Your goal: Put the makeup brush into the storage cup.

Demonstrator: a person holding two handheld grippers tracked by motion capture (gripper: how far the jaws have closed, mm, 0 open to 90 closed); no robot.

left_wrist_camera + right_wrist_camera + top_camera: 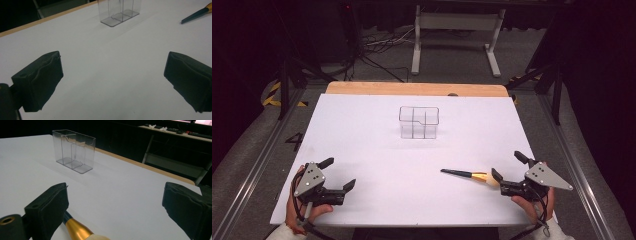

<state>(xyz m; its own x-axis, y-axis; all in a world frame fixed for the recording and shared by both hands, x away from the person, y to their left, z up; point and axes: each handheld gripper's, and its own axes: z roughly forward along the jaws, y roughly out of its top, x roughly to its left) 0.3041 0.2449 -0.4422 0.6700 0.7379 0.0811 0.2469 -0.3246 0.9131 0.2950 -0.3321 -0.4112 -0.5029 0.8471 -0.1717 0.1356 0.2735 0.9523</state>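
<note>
Two wide-apart jaws of the right gripper (507, 171) just beside the brush (469, 175).

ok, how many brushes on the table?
1. The brush lies on the white table at its near right, bristle end just beside the open right gripper, handle pointing left. None stand in the clear organizer.
</note>
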